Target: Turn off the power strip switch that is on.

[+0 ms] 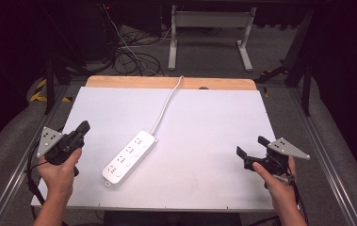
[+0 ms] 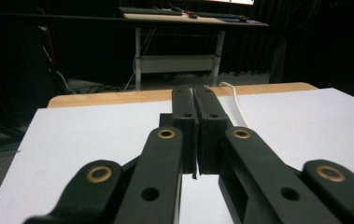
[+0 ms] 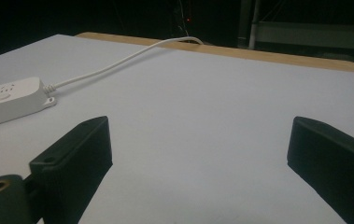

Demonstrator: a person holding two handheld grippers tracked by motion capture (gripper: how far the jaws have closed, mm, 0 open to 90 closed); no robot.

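Approach step: left gripper (image 1: 83,127), pressed together, and right gripper (image 1: 250,147), spread, flank the power strip (image 1: 130,157); next, reach it.

Support: table (image 1: 223,84) with a light wooden top, bare wood showing along the far edge.
Cover: white sheet (image 1: 214,122) spread flat over nearly the whole top.
On the sheet: white power strip (image 1: 130,157), lying flat and diagonal, left of centre.
Cable: white cord (image 1: 166,104) running from the strip's far end to the far edge.
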